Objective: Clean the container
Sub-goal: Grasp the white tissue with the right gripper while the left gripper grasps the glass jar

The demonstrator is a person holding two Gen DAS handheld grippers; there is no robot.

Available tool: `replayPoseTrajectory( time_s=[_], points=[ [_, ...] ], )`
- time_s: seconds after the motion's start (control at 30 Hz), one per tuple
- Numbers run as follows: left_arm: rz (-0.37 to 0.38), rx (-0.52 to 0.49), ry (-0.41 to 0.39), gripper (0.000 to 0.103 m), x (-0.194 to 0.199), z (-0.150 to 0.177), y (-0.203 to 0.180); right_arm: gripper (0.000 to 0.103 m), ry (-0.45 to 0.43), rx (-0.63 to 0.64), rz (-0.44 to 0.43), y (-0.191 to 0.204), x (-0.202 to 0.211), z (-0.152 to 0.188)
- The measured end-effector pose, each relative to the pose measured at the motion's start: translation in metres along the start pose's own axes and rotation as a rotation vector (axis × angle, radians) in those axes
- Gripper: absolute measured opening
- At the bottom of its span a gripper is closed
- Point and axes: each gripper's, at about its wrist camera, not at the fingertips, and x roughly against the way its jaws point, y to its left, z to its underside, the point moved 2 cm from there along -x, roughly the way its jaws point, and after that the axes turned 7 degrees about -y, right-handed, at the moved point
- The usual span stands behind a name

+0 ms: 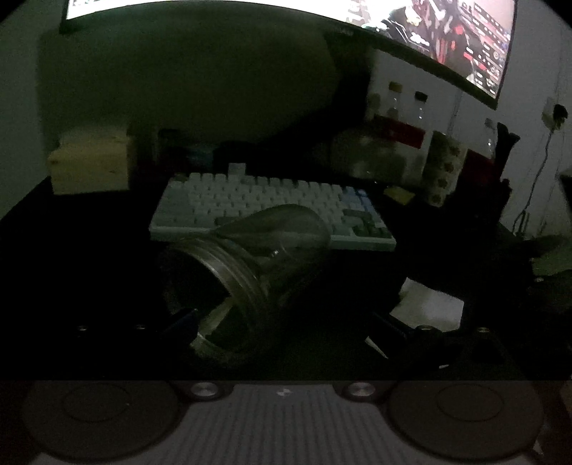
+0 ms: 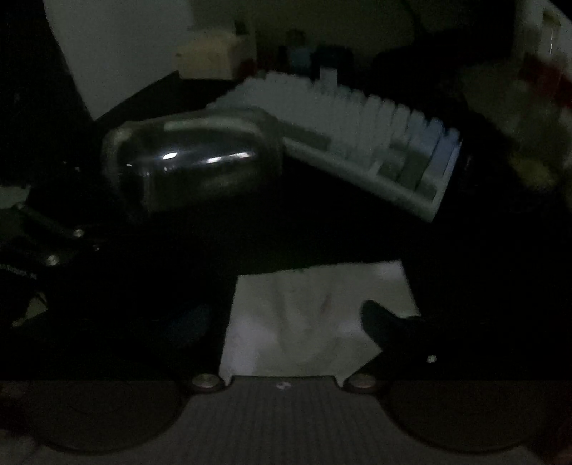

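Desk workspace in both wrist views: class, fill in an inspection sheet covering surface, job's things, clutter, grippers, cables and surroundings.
Surface: dark desk, dimly lit.
Job's things: clear jar lying on its side, lid off; white tissue flat on the desk.
Clutter: keyboard behind the jar; yellowish box; bottles at the back.
Grippers: left gripper around the jar's mouth end, grip unclear; right gripper open over the tissue.
Cables: cable down the wall.
Surroundings: lit monitor above.
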Motion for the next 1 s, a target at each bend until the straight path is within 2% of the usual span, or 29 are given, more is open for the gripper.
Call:
replayPoseTrajectory(
  time_s=[0.13,0.2,0.33,0.47,0.5,0.57,0.6,0.63,0.7,0.77,0.83,0.87,0.93,0.97,1.0],
  points=[
    [-0.021,-0.009,-0.008,0.103,-0.008,0.004,0.003,0.075,0.016,-0.086,-0.086,-0.019,-0.008,0.0],
    [-0.023,0.003,-0.004,0.103,-0.011,0.005,0.006,0.073,0.014,-0.078,-0.092,-0.022,-0.006,-0.001],
    [-0.004,0.088,0.001,0.103,-0.016,0.005,0.017,0.075,0.036,-0.061,-0.079,-0.022,-0.008,-0.004],
    [-0.012,0.114,-0.011,0.09,-0.019,0.005,0.023,0.073,0.022,-0.015,-0.068,-0.016,-0.007,-0.002],
    [-0.013,0.111,-0.014,0.086,-0.02,0.005,0.022,0.069,0.006,0.006,-0.058,-0.015,-0.007,-0.001],
    [-0.015,0.104,-0.02,0.078,-0.023,0.005,0.022,0.046,-0.044,0.077,-0.006,-0.011,-0.006,0.006],
    [-0.014,0.105,-0.026,0.077,-0.024,0.005,0.021,0.022,-0.069,0.116,0.023,-0.009,-0.006,0.009],
    [-0.013,0.107,-0.032,0.076,-0.025,0.005,0.021,0.006,-0.09,0.139,0.036,-0.009,-0.004,0.012],
    [-0.009,0.113,-0.041,0.069,-0.028,0.005,0.02,0.006,-0.116,0.119,0.019,-0.012,-0.001,0.016],
    [-0.005,0.123,-0.055,0.068,-0.031,0.004,0.02,0.006,-0.161,0.105,0.024,-0.014,0.006,0.018],
    [0.0,0.128,-0.064,0.064,-0.034,0.004,0.02,0.006,-0.208,0.099,0.026,-0.013,0.017,0.018],
    [0.014,0.133,-0.067,0.058,-0.035,0.004,0.021,0.006,-0.228,0.088,0.019,-0.014,0.024,0.016],
    [0.053,0.142,-0.071,0.039,-0.037,0.005,0.021,0.006,-0.272,0.074,0.003,-0.013,0.038,0.011],
    [0.076,0.135,-0.067,0.02,-0.038,0.005,0.02,0.006,-0.292,0.07,-0.005,-0.013,0.045,0.009],
    [0.1,0.128,-0.063,0.014,-0.038,0.006,0.019,0.006,-0.311,0.068,-0.011,-0.012,0.051,0.006]
  ],
)
